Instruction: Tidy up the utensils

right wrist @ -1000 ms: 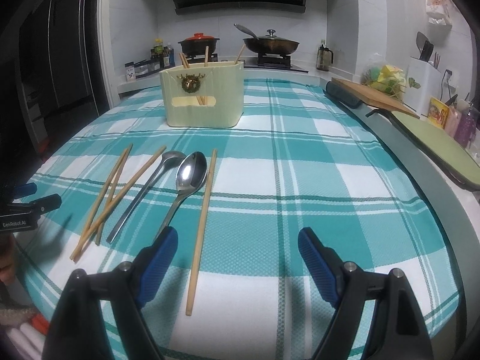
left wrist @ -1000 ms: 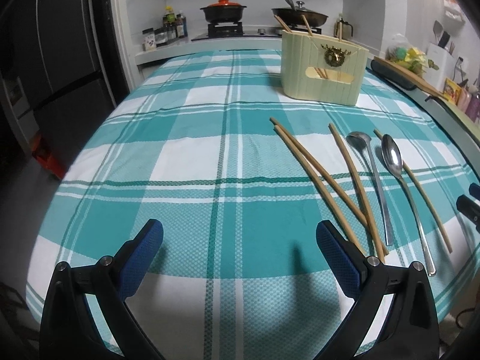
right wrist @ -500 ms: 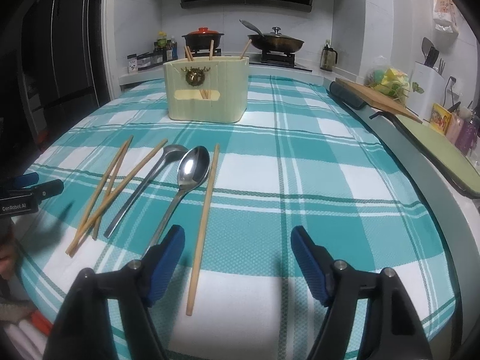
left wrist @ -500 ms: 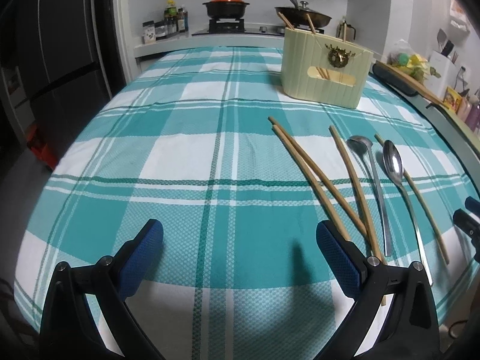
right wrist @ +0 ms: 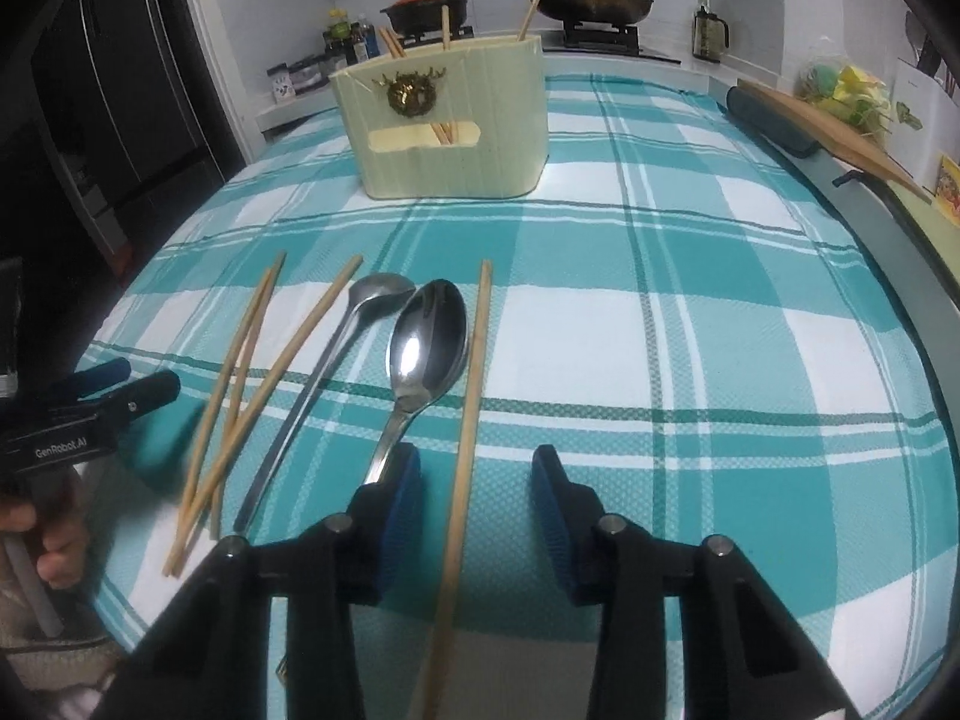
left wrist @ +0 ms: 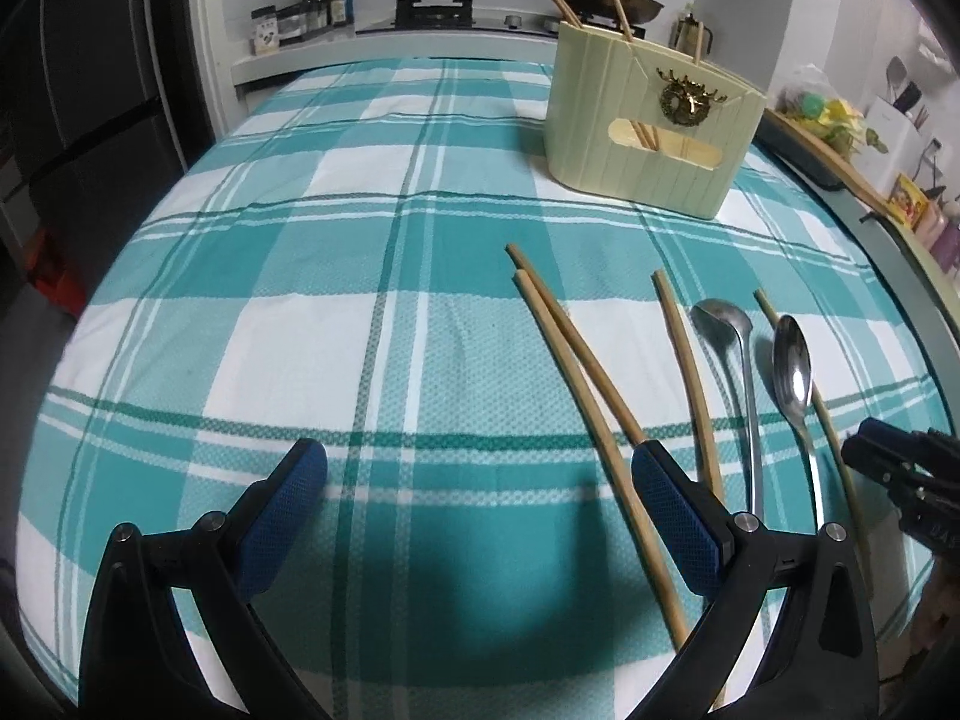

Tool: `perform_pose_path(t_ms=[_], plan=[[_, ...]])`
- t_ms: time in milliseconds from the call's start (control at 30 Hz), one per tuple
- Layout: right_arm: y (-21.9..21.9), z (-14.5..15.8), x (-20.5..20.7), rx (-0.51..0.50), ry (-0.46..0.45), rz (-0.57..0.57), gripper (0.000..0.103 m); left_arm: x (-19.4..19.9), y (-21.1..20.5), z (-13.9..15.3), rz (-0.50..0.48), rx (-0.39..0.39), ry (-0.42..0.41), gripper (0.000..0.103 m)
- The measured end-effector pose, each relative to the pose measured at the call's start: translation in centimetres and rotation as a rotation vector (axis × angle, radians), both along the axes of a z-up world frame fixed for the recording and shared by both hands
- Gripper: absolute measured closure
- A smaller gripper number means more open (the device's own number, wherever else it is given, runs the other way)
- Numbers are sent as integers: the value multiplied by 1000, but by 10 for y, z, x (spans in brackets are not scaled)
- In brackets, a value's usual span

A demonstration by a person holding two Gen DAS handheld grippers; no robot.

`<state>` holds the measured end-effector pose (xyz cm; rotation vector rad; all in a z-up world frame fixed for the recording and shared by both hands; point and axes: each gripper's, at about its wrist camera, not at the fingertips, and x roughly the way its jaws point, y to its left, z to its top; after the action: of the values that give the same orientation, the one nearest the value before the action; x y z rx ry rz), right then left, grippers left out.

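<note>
Several wooden chopsticks and two steel spoons lie on the teal checked tablecloth (right wrist: 690,330). A cream utensil holder (right wrist: 447,120) with chopsticks in it stands at the back; it also shows in the left wrist view (left wrist: 651,120). My right gripper (right wrist: 477,501) is partly open and straddles the rightmost chopstick (right wrist: 468,420), with its left pad beside the handle of the large spoon (right wrist: 427,342). My left gripper (left wrist: 477,507) is wide open and empty, low over the cloth, left of a crossed chopstick pair (left wrist: 576,360). The small spoon (left wrist: 729,348) lies between chopsticks.
A stove with a red-lidded pot (right wrist: 427,3) and a pan (right wrist: 591,0) is behind the table. A cutting board (right wrist: 834,132) and a grey counter edge run along the right. A dark fridge (left wrist: 78,90) stands at the left.
My right gripper moved forward and left and narrowed its jaws around the rightmost chopstick. My left gripper moved forward toward the crossed chopsticks and stayed open.
</note>
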<state>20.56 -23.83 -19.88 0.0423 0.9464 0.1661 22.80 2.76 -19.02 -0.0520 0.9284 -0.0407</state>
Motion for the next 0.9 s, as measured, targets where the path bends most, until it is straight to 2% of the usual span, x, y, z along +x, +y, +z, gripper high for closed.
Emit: perform_pose_path(t_ms=[100,333,467,633,900], plan=[[4,-7,10,-32,27,22,66,17,-2,-5,2,33,33,1],[9,-9,7,-99,28,36,66,27,-7,-19,-2,28,60,1],[11,-12,9,-138,12,49,66,28,-13,-24,-3,88,49,0],[8,-14,21,-154,-14,57,66,32,-5,-25,11,77,56,0],[6,-14,32,-149,5,79,66,37,12,-24,10,61,96,2]])
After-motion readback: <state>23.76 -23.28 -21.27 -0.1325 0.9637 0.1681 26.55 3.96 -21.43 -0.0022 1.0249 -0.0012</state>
